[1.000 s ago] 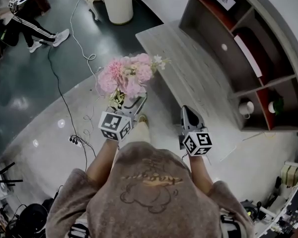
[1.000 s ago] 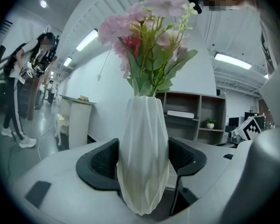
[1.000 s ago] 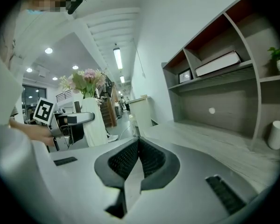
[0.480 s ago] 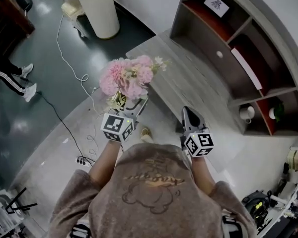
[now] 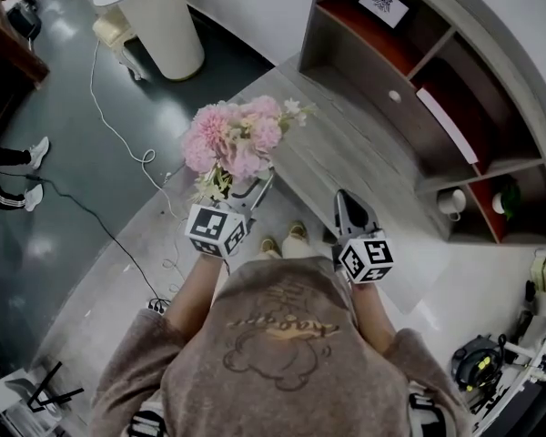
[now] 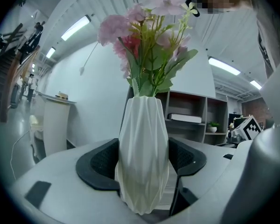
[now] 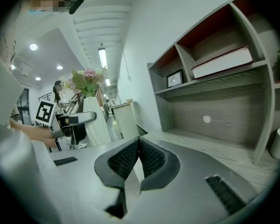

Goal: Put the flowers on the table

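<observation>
Flowers [image 6: 151,41] stand upright in a white vase [image 6: 143,157], long axis vertical, blooms uppermost, carried in the air just beside the table [image 5: 364,162] edge. Left gripper [image 5: 247,192] clamps the vase. Right gripper [image 7: 139,155] closed, empty. Against the earlier frame: table nearer, grip unchanged.

The vase [image 6: 143,157] is matt and faceted, the table [image 5: 350,148] grey wood-grain.

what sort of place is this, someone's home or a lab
Likely a lab or studio staged as a living room: a wooden table beside a shelf unit with a mug, yet power cables trail across the floor and gear is piled in the corner.
</observation>
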`<state>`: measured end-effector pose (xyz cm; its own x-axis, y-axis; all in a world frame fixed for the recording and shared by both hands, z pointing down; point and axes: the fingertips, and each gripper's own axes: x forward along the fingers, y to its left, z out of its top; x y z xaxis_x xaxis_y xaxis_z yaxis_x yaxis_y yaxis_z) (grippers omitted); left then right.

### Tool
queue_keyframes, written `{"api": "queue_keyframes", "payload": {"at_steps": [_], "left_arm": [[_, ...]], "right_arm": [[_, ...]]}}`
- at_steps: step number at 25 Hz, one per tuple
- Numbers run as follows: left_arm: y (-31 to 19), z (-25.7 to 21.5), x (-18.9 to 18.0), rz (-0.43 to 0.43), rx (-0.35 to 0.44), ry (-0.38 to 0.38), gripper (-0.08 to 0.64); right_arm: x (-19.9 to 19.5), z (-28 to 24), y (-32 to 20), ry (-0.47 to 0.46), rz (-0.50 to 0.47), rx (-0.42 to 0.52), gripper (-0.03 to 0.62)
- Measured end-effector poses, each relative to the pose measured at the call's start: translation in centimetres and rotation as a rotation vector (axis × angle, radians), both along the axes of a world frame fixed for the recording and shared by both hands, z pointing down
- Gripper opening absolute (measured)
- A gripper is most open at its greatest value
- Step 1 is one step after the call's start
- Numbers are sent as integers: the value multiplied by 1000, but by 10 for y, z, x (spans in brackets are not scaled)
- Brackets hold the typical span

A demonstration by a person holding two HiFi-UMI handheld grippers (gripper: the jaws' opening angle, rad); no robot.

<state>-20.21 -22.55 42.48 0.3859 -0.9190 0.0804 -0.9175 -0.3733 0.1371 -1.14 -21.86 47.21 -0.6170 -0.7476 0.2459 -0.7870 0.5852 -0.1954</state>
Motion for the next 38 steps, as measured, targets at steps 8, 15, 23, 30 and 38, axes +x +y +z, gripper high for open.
{"api": "queue_keyframes", "payload": {"at_steps": [8,15,23,30,38], "left_arm": [[-35,6,11,19,14,-14,341],[-72,28,32,75,24,-73,339],[-116,44,64,137,25,-122,339],[-157,61,92,152,42,-132,337],[-189,92,113,168,7,-134,337]], "right_arm": [[6,-2,-28,-4,-1,3,-2],[22,-5,-51,-14,30,13,-2],[43,-1,-57,-12,68,-2,-2],[67,5,-67,4,97,-17,-2],[88,9,-85,24,124,-37,-2]]}}
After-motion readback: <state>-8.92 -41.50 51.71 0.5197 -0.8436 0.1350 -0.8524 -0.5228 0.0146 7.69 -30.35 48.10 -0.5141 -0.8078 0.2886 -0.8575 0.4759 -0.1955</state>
